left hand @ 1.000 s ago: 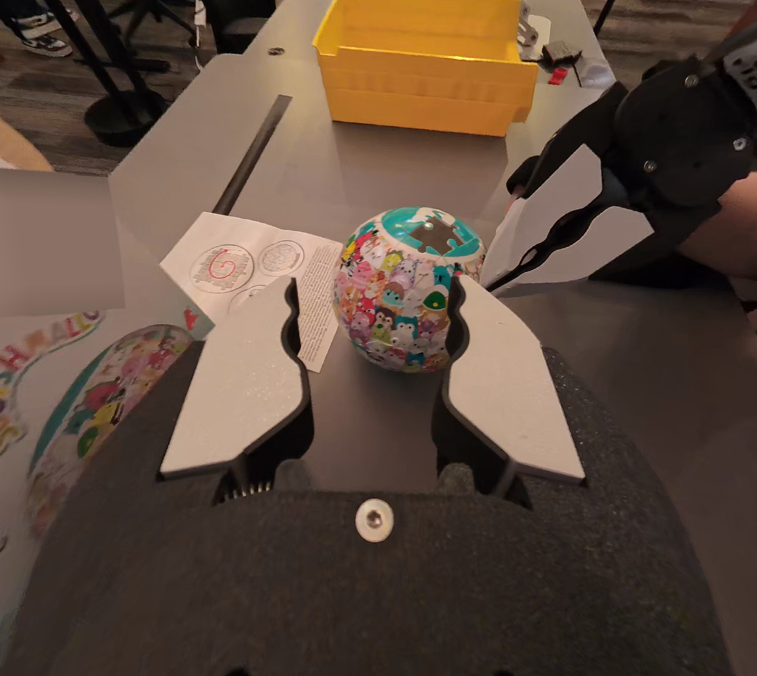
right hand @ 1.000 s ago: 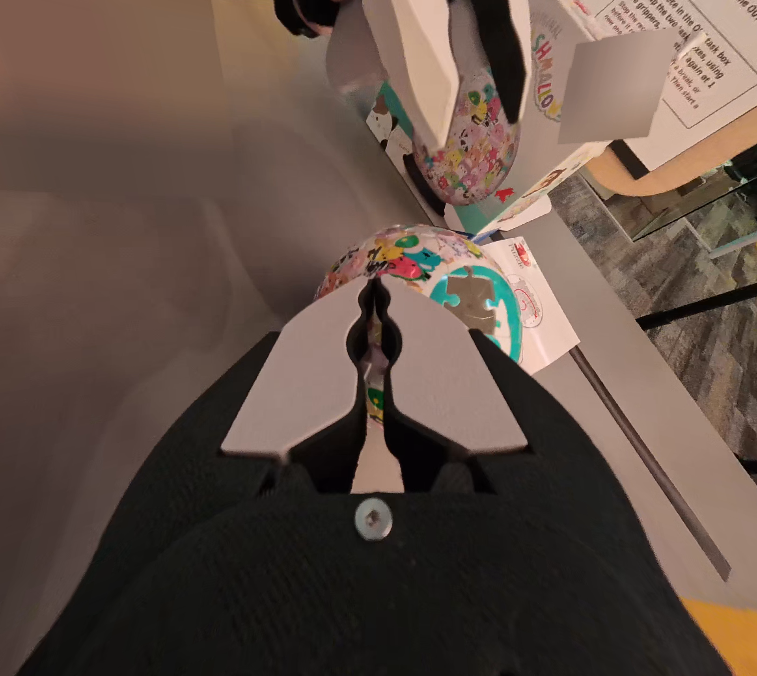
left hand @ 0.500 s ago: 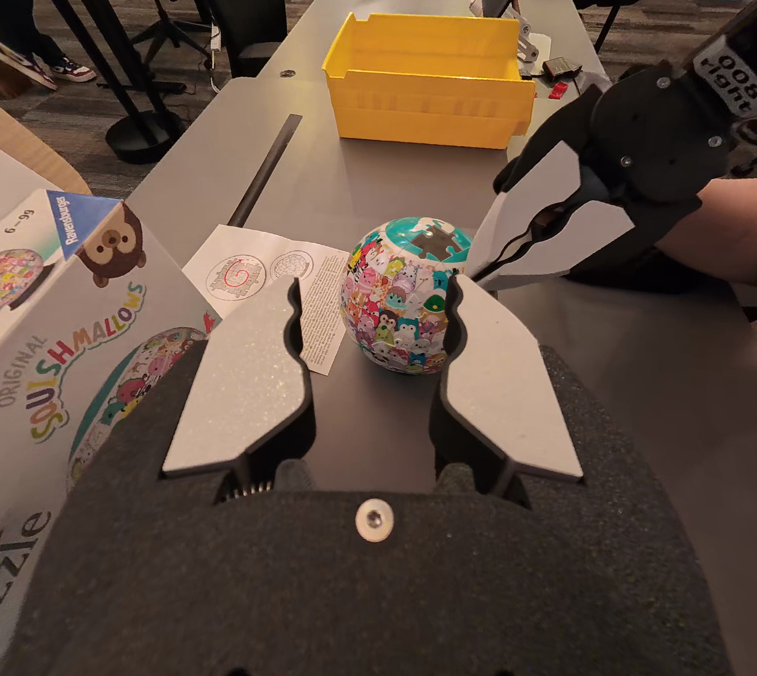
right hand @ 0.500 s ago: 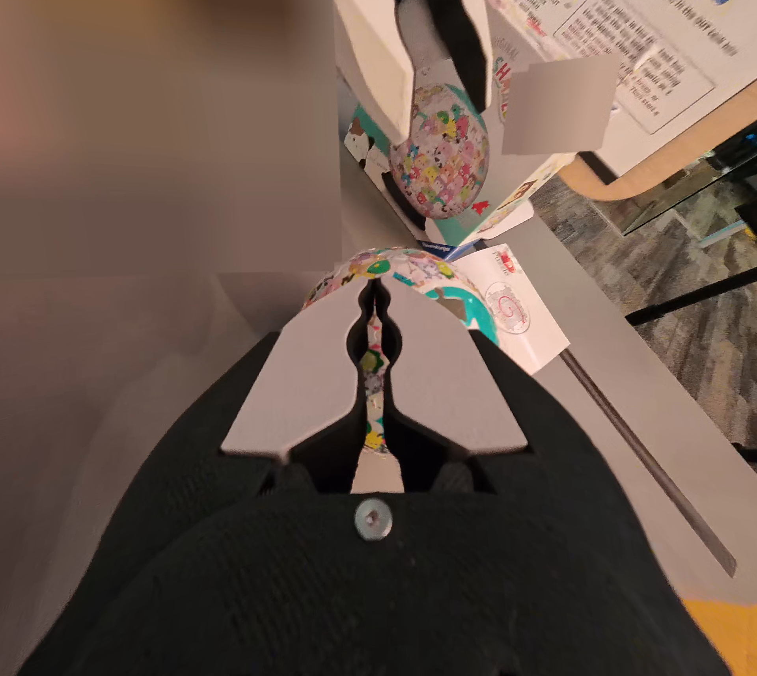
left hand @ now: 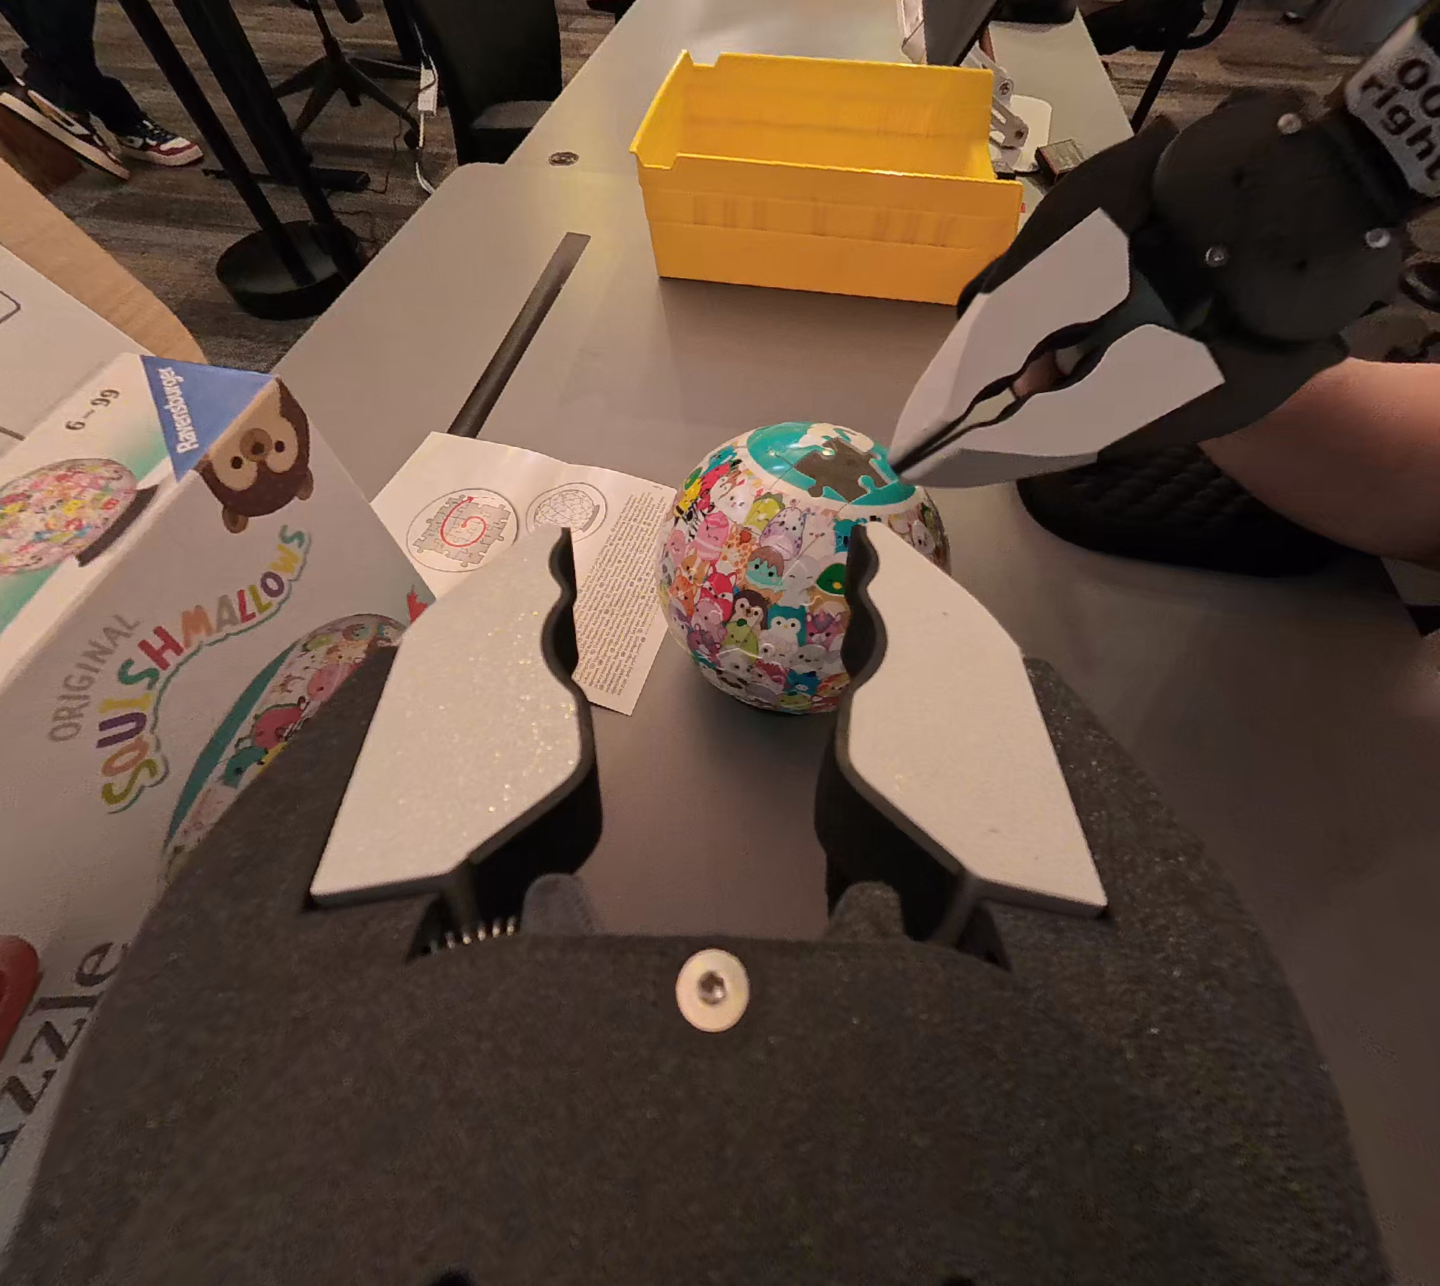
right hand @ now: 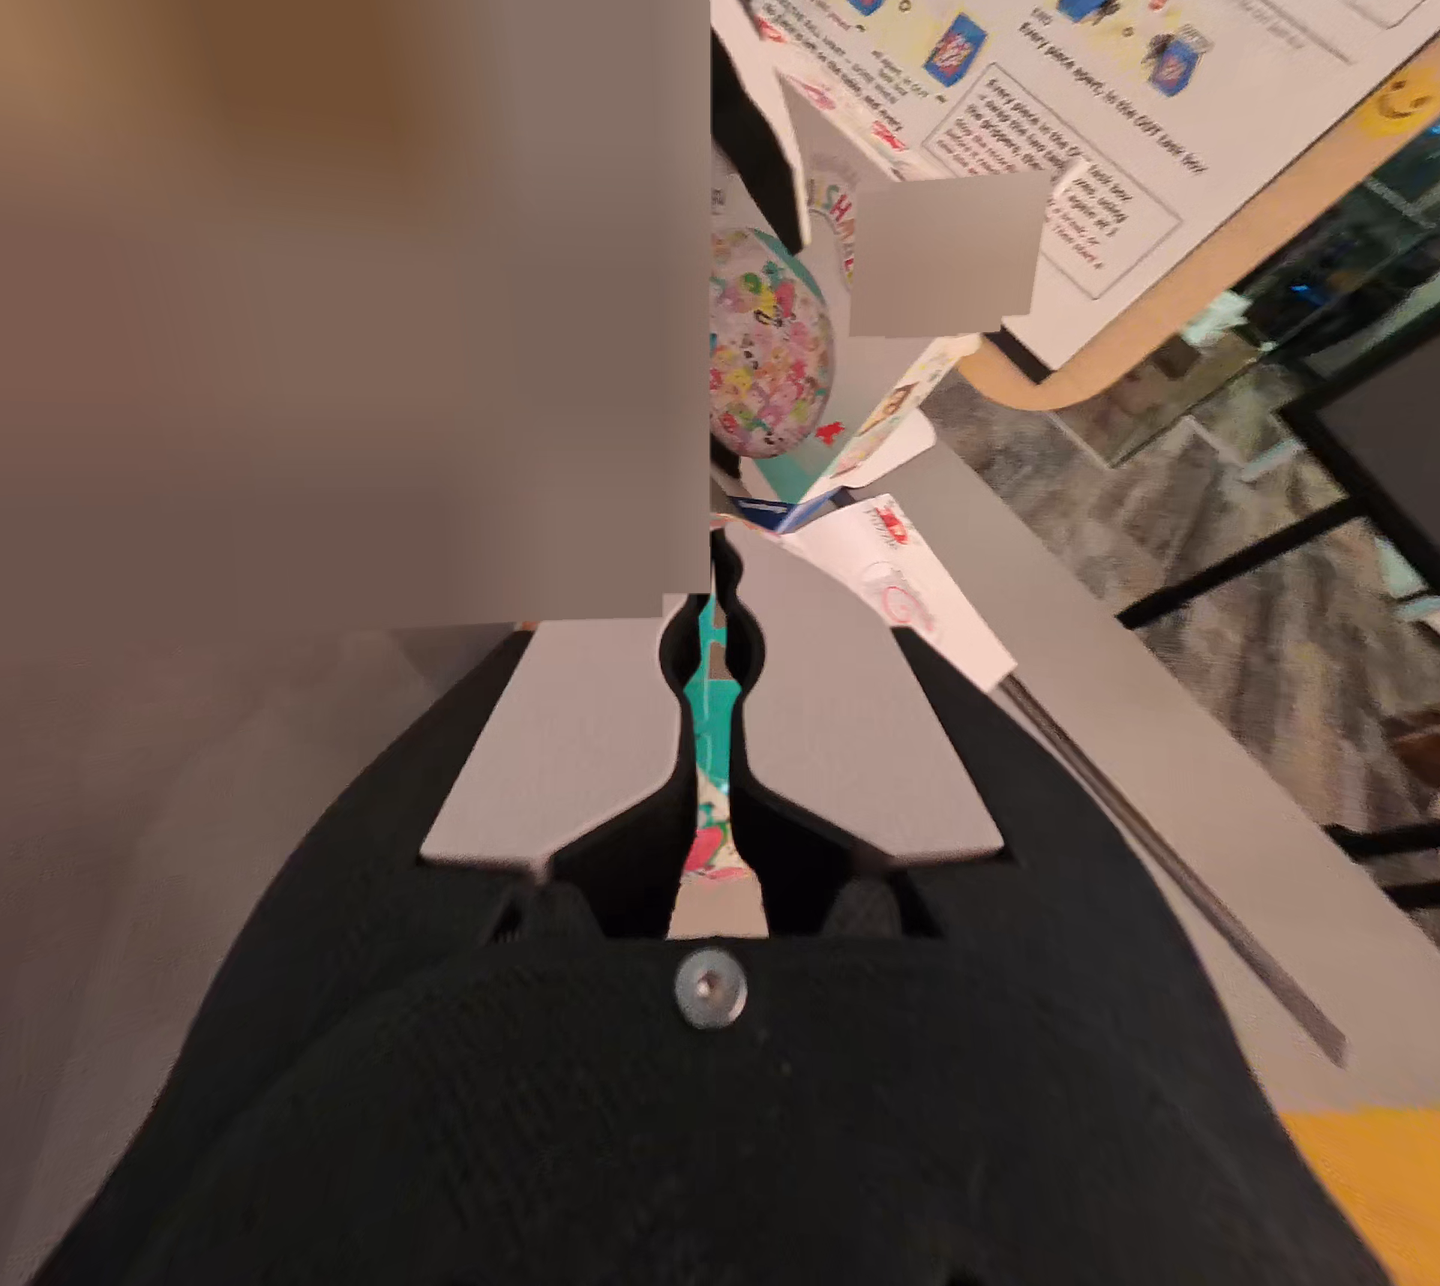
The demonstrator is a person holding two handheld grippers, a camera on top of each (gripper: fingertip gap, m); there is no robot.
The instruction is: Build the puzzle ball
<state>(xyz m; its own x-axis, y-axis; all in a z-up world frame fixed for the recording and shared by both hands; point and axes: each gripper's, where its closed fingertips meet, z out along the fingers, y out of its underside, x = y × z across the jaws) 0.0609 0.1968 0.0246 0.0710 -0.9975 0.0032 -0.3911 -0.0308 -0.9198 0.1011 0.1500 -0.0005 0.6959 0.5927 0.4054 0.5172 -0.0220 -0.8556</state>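
Note:
The puzzle ball, covered in colourful cartoon figures, stands on the grey table. Its teal top cap has a grey, piece-shaped hole. My left gripper is open, low over the table. The ball stands between its fingers, close to the right finger and well apart from the left one. My right gripper is shut, and its tips rest at the ball's top, at the right edge of the hole. In the right wrist view a blur patch partly covers that gripper. The ball's teal cap shows through the slot between the fingers.
The puzzle's box stands at the left, and a white leaflet lies beside the ball. A yellow bin stands farther back on the table. A person's forearm lies at the right. Chairs and stands are beyond the table's left edge.
My right gripper, still shut, has moved from the ball's right side up to its top beside the hole. The left gripper has tilted up and its fingers have narrowed slightly. The ball has stayed put.

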